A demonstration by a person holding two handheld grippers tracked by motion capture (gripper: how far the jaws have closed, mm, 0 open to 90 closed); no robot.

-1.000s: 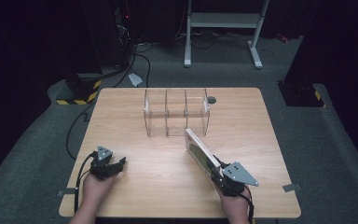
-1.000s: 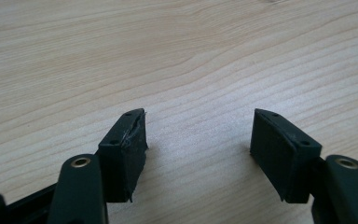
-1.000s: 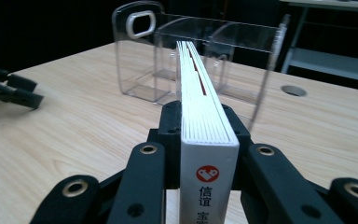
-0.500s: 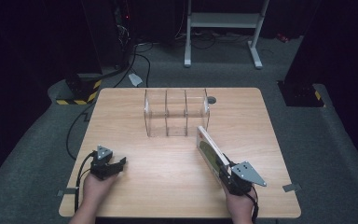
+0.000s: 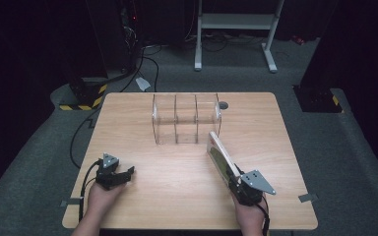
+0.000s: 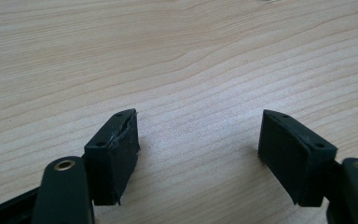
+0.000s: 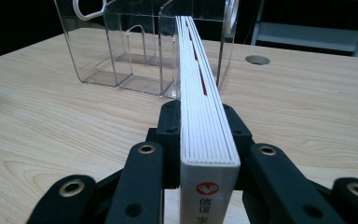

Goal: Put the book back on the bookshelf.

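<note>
Right gripper point(image 7: 200, 130) fingers clamped on book point(image 5: 221, 160), held just before clear organizer point(image 5: 186, 118). Left gripper point(image 6: 198, 154) fingers just opened apart, nothing between, well left of organizer on worktop point(image 5: 177, 172).

In the right gripper view the book point(image 7: 204, 121) runs off the bottom edge, its spine lettering cut short, and its covers are hidden between the pads of the right claw point(image 7: 204, 135). The clear divided rack point(image 7: 135, 51) loses its top at the upper edge there. In the high view the book's cover print is too small to read.

Dim lab or studio: lone wooden table point(image 5: 187, 196) on grey carpet, cables point(image 5: 145, 64) upper left, hazard-striped base point(image 5: 81, 101), white metal stand point(image 5: 236, 22) at top.
</note>
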